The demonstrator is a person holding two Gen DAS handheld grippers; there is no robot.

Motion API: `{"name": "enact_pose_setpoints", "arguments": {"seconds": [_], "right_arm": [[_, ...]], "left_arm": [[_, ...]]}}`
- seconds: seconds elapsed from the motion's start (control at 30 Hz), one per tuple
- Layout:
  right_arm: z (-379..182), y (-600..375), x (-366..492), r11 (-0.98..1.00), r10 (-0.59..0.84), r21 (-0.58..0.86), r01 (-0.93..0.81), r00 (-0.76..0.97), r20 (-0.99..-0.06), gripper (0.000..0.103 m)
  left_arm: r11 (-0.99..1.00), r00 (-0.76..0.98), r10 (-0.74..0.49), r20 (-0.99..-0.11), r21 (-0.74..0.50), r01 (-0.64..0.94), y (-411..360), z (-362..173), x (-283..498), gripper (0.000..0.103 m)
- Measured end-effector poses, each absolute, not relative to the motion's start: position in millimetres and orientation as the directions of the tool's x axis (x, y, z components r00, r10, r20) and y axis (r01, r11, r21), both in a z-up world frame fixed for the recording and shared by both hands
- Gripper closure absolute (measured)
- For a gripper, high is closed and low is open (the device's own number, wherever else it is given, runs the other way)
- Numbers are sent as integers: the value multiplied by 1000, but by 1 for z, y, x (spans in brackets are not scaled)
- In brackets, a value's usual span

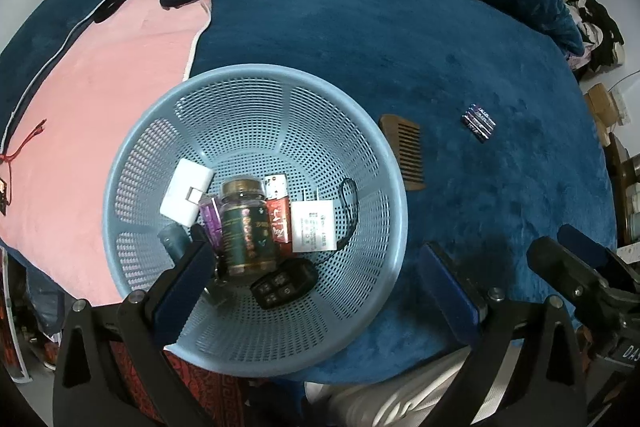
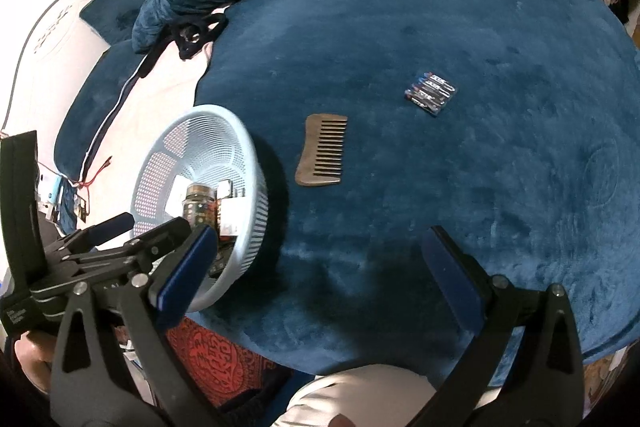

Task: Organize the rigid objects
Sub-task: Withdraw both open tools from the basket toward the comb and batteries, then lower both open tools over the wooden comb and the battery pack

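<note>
- Near the front edge of a blue plush blanket (image 1: 400, 39), where it meets a pink cloth (image 1: 120, 75), sits a round pale blue perforated basket (image 1: 256, 99).
- Inside the basket, a dark glass jar (image 1: 244, 227) with a gold lid lies in the middle.
- Left of the jar rest a white rectangular adapter (image 1: 185, 191) and a small purple item (image 1: 211, 217), too hidden to identify.
- Right of the jar lie a red packet (image 1: 278, 211) and a white plug charger (image 1: 310, 225) with prongs pointing away; a thin black cord (image 1: 348, 211) curls beside the charger.
- A black key fob (image 1: 284, 282) with buttons lies at the near side of the basket floor.
- Outside the basket, on the blanket just to its right, a wooden comb (image 2: 322, 151) lies flat.
- Farther right, well apart from the comb, lies a small pack of batteries (image 2: 431, 93).
- The left gripper (image 1: 320, 281) hovers over the basket, fingers spread wide and holding nothing.
- The right gripper (image 2: 320, 267) hangs over bare blanket near the front edge, fingers also spread apart and empty.
</note>
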State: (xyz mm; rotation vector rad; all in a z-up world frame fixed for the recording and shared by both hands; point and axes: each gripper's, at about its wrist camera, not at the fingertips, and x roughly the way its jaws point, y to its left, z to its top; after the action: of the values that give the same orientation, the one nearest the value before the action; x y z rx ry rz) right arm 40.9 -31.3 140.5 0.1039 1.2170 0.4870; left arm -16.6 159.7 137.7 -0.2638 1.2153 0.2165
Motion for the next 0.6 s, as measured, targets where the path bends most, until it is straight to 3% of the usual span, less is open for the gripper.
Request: {"name": "enact_pose_setpoints", "arguments": {"seconds": [0.6], "right_arm": [[123,-82,68,923,381,345,-169,294,-876,0]], "left_arm": [[974,369,53,-928,-34,-225,115,133,37,1]]}}
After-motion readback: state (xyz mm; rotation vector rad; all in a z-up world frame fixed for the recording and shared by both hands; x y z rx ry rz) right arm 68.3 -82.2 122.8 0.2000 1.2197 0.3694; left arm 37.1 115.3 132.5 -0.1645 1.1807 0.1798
